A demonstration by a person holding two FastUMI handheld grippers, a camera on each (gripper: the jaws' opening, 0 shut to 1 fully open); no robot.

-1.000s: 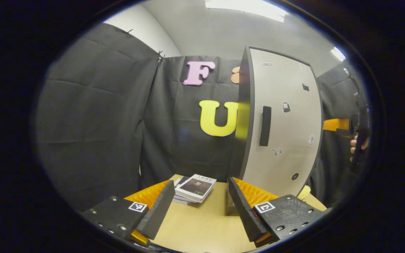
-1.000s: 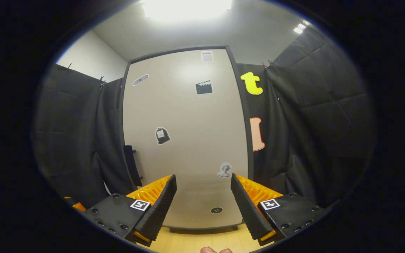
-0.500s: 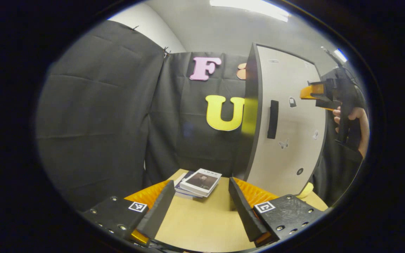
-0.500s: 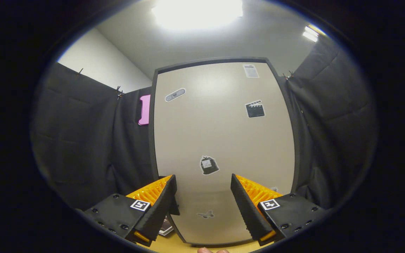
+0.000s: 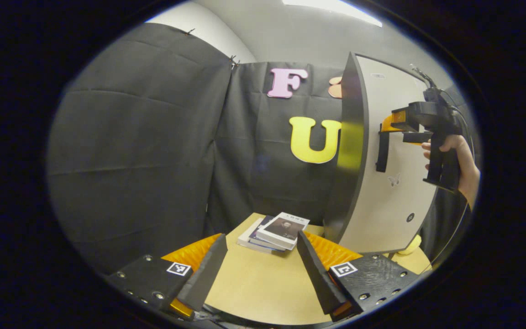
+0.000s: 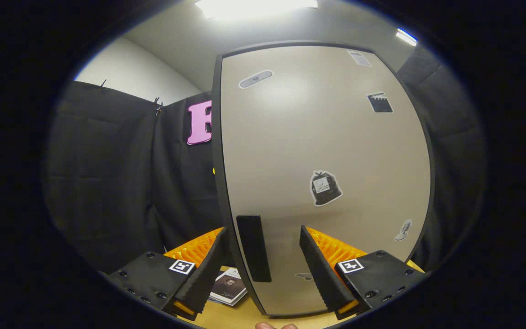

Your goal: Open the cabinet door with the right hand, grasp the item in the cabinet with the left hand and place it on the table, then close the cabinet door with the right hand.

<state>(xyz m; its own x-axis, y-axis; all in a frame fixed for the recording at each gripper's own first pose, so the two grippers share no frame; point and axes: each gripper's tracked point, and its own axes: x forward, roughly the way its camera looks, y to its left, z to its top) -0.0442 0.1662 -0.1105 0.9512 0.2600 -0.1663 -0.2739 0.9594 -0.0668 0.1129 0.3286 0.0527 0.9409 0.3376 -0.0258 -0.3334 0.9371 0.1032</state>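
Booth table [image 5: 263, 288] | door [image 6: 318, 183] closed | right gripper [image 6: 263, 265] open, astride handle [image 6: 253, 249], not clamped | left gripper [image 5: 258, 269] open, empty | step: opening; next: close on handle, pull.

walls: black cloth [image 5: 144, 151] (creased) | ceiling: pale [image 6: 176, 41], strip light [image 6: 254, 5] | table: light wood [image 5: 263, 288]

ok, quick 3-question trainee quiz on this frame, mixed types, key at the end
1. True or false: the right gripper has closed on the door handle.
2. What lies on the table beside the cabinet door? A) a mug B) a stack of books C) a plate
3. Fill in: the left gripper is ____ and holds nothing.

Key: 1 false, the handle sits between open fingers; 2 B; 3 open.
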